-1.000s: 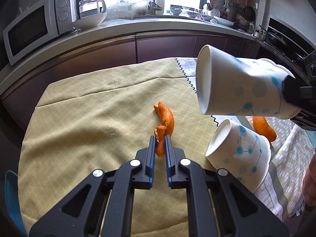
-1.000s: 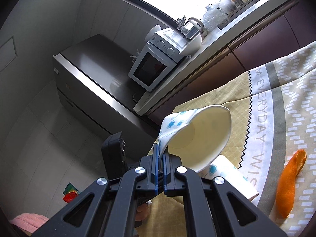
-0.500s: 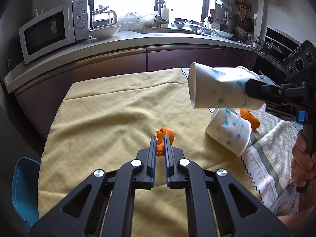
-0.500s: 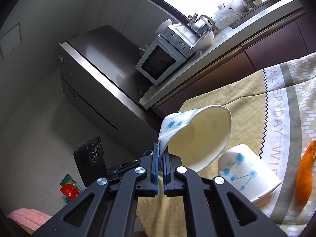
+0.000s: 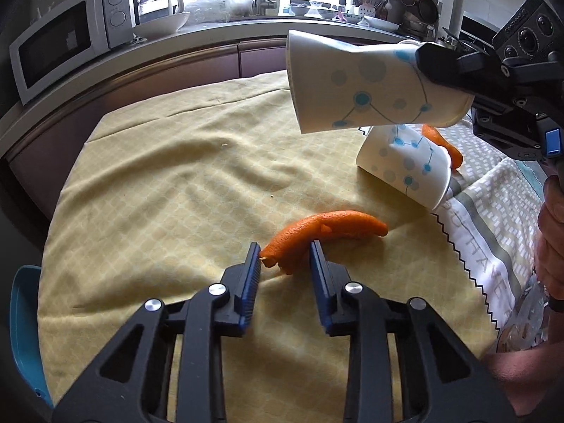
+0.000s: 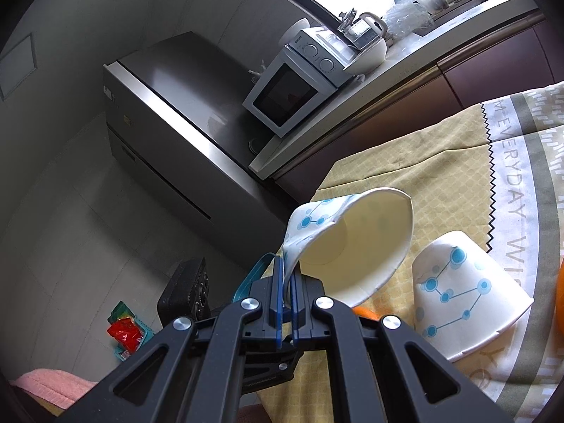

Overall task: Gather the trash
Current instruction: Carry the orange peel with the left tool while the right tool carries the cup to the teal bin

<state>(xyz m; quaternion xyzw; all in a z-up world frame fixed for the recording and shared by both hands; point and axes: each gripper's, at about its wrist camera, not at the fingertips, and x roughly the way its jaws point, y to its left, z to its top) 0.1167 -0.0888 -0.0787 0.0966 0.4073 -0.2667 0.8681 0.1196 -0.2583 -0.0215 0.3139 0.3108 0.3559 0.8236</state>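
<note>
A curved orange peel (image 5: 328,229) lies on the yellow tablecloth (image 5: 176,183). Its left end sits between the fingers of my left gripper (image 5: 283,252), whose jaws are opening and no longer pinch it. My right gripper (image 6: 287,271) is shut on the crushed wall of a white paper cup with blue dots (image 6: 352,239), held in the air on its side; from the left wrist this cup (image 5: 363,84) hangs over the table. A second matching cup (image 5: 405,162) lies tipped on the cloth, with another peel (image 5: 444,141) behind it.
A kitchen counter with a microwave (image 5: 67,42) runs along the far side of the table. A blue chair edge (image 5: 24,317) shows at the left. A person's hand (image 5: 550,232) grips the right tool. A steel fridge (image 6: 176,105) stands left of the counter.
The left jaws went from pinching the peel to standing apart, and the peel now lies flat across the cloth. The left gripper has shifted over the table; the right still holds its cup.
</note>
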